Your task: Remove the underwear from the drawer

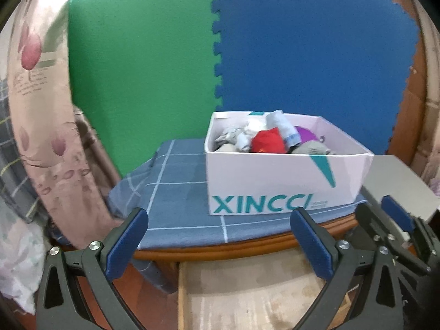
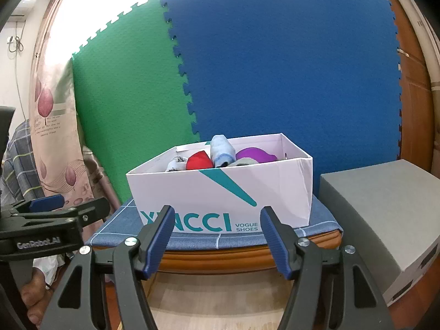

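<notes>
A white shoe box (image 1: 275, 181) (image 2: 220, 192) with teal lettering stands on a table under a blue checked cloth (image 1: 176, 192) (image 2: 192, 238). It holds several rolled garments: a red one (image 1: 268, 141) (image 2: 199, 161), a pale blue one (image 1: 283, 128) (image 2: 221, 148), a purple one (image 1: 306, 134) (image 2: 253, 154) and grey ones (image 1: 228, 136). My left gripper (image 1: 220, 224) is open and empty, short of the box's near left corner. My right gripper (image 2: 217, 220) is open and empty in front of the box's near wall. Each gripper also shows at the edge of the other's view.
A grey box (image 2: 390, 214) (image 1: 398, 184) stands right of the shoe box. Green and blue foam mats (image 2: 275, 68) form the back wall. A floral curtain (image 1: 46, 137) hangs at the left. The table's wooden edge (image 2: 220, 261) runs below the cloth. A bare foot (image 2: 33, 299) is low left.
</notes>
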`<state>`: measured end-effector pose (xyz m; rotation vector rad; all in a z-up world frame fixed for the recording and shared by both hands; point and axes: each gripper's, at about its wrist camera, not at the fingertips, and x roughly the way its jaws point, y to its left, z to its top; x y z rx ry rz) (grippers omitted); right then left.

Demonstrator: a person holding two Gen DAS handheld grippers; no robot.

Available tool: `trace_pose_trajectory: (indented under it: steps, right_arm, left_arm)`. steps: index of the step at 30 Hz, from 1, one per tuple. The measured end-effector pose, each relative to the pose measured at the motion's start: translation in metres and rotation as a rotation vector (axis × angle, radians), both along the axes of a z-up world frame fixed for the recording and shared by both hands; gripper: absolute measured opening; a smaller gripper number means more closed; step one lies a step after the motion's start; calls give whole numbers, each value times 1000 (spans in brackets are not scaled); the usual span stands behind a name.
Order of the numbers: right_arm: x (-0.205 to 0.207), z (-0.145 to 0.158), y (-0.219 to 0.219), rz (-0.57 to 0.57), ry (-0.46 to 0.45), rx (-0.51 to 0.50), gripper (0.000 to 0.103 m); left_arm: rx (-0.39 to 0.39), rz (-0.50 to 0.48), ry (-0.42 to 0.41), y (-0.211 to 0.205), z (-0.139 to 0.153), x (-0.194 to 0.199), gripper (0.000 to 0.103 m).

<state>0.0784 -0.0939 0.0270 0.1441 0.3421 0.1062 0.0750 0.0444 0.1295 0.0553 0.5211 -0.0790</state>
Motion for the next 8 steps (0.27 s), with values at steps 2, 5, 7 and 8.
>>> trace_pose_trajectory:
  steps: [2, 5, 7, 8]
  right_arm:
    - [0, 0, 1, 1, 1, -1, 66]
    - [1, 0, 0, 1, 2, -3, 66]
    - [1, -1, 1, 2, 5, -2, 66]
    - [1, -1, 1, 3, 6, -1, 66]
  left_arm:
    - [-19, -7, 2, 1, -1, 1, 103]
    - [-14, 6, -15, 2, -6, -3, 103]
    - [5, 27, -55, 2, -8, -9, 103]
    - [5, 24, -59, 1, -9, -10, 103]
